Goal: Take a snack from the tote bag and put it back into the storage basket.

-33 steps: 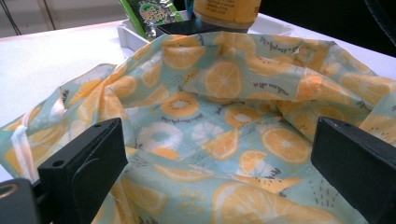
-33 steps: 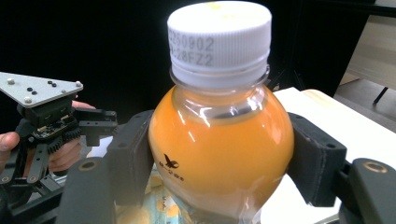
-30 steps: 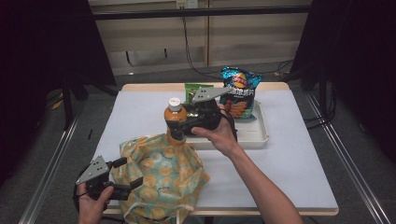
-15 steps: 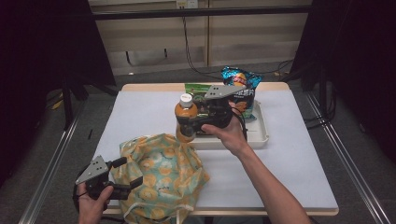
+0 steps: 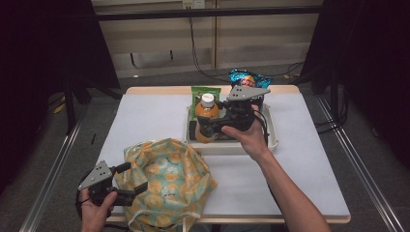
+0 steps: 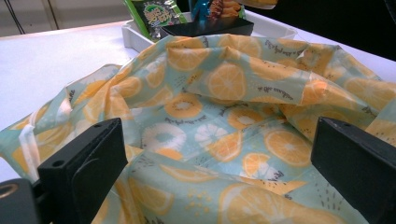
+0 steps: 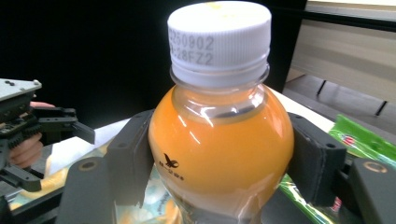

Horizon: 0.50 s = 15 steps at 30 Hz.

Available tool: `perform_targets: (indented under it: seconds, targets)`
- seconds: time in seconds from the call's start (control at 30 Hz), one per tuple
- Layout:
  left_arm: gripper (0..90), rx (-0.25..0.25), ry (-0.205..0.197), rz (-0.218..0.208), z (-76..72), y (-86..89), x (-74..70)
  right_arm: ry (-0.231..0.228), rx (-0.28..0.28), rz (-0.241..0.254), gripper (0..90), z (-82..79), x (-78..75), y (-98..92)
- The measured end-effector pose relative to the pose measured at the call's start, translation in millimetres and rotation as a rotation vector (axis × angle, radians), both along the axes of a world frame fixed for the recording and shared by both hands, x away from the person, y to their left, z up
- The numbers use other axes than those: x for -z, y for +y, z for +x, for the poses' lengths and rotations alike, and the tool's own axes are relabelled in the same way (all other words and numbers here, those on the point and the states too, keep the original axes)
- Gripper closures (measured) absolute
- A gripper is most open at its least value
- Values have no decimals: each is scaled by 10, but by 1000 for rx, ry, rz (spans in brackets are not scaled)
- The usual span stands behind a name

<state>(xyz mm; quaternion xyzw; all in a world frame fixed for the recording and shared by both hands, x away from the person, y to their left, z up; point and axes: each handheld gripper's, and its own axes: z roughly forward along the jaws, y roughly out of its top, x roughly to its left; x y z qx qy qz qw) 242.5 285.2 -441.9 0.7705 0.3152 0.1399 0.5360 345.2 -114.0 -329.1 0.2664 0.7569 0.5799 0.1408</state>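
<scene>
1. Your right gripper [image 5: 209, 126] has carried the orange bottle [image 5: 206, 117] away from the fruit-print bag [image 5: 167, 181] and over the white tray [image 5: 231, 146].
2. Its jaws clamp the bottle's shoulder.
3. Your left gripper [image 5: 137, 180] rests at the bag, jaws apart.
4. Unpacking step, likely: next, lower the bottle upright into the tray, then release.

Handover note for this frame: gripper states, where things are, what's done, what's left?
Right gripper: shut on the orange juice bottle, upright over the white tray.
Left gripper: open at the fruit-print cloth bag, bag fabric between its jaws, no grip.
Snack packets stand at the tray's far side.
Done: bottle gripped.
Left, probably: set the bottle down in the tray and let go.
</scene>
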Motion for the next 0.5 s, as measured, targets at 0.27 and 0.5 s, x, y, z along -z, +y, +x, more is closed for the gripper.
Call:
perform_targets:
  seconds: [0.27,0.5]
  targets:
    - [31,5,2,-8,-10,-20,2,0,34,5,308,-40,11,-188]
    - [32,6,-3,7,-16,-1,-3,4,66,5,308,-56,50,-359]
